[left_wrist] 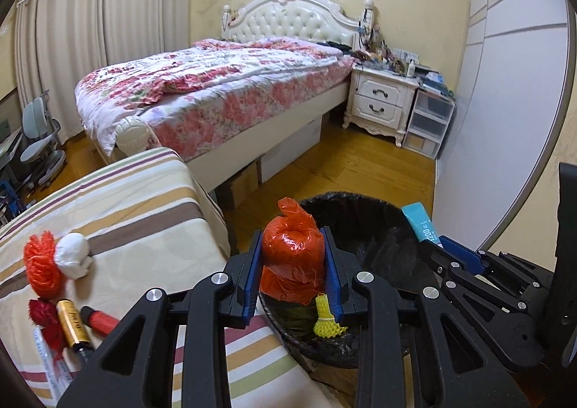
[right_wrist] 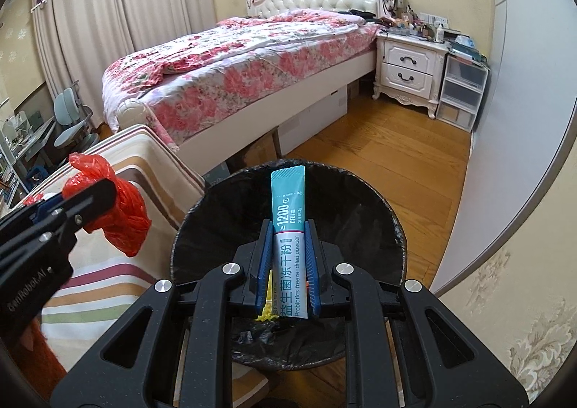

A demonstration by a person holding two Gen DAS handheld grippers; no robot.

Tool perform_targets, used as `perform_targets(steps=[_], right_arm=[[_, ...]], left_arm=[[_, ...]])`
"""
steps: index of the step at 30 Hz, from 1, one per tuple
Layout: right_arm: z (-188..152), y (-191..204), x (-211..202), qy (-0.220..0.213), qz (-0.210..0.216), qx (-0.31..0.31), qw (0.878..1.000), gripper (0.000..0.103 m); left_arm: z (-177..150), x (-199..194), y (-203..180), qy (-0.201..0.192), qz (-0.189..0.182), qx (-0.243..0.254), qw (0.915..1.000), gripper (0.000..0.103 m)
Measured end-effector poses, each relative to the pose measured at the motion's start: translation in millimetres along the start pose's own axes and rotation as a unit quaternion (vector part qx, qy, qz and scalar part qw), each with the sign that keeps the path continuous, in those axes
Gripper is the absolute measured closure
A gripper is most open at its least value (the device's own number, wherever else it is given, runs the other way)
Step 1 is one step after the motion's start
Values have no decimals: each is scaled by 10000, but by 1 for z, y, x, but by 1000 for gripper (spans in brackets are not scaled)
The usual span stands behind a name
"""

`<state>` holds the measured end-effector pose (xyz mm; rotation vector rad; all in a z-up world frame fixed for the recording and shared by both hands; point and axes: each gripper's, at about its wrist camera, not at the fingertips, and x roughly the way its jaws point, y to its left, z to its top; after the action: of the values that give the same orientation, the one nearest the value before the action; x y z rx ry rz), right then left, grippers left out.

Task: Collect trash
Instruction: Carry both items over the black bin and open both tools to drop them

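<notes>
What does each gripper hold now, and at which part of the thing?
The left gripper holds a red bag by its two sides, below the knot. The right gripper holds a sachet by its long edges, around the lower half.

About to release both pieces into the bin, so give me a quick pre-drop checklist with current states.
1. Left gripper clamped on the red plastic bag: ok.
2. Right gripper clamped on the probiotics sachet: ok.
3. Sachet over the bin opening: ok.
4. Red bag over the opening: in the left view ok, in the right view it hangs beside the rim; cannot tell.
5. Bin liner open, with room: ok; only a yellow foam net shows inside.
6. Grippers apart from each other: ok.
</notes>
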<state>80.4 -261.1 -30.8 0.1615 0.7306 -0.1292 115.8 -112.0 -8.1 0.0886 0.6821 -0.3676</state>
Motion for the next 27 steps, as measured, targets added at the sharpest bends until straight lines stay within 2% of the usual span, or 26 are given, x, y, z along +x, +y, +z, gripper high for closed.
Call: perform_targets(steps=[9, 16, 18, 19, 20, 22, 23, 25, 27], right_arm=[[-6, -14, 27, 251, -62, 151, 9996, 86], [-8, -18, 36, 303, -129, 210, 9992, 85], [-8, -21, 36, 279, -159, 237, 9992, 84], [-8, -23, 36, 278, -168, 258, 9991, 84], [-8, -23, 36, 277, -178, 271, 9991, 83], [-8, -25, 35, 254, -216, 300, 9990, 74], [-8, -26, 34, 230, -241, 310, 9990, 70], [-8, -26, 33, 214, -270, 315, 9989, 70], [-8, -27, 30, 194, -294, 334, 9988, 68]], left_arm=[[-1, 35, -12, 281, 13, 110, 9995, 71], [-2, 46, -17, 379, 39, 161, 9991, 69], [-2, 47, -17, 388, 82, 147, 9991, 59], [-2, 47, -17, 378, 89, 122, 9992, 50], [-2, 46, -16, 356, 91, 88, 9993, 45], [-1, 45, -16, 317, 121, 68, 9994, 42], [0, 44, -16, 300, 148, 78, 9994, 37], [1, 42, -16, 235, 223, 87, 9994, 33], [1, 39, -15, 190, 286, 93, 9994, 33]])
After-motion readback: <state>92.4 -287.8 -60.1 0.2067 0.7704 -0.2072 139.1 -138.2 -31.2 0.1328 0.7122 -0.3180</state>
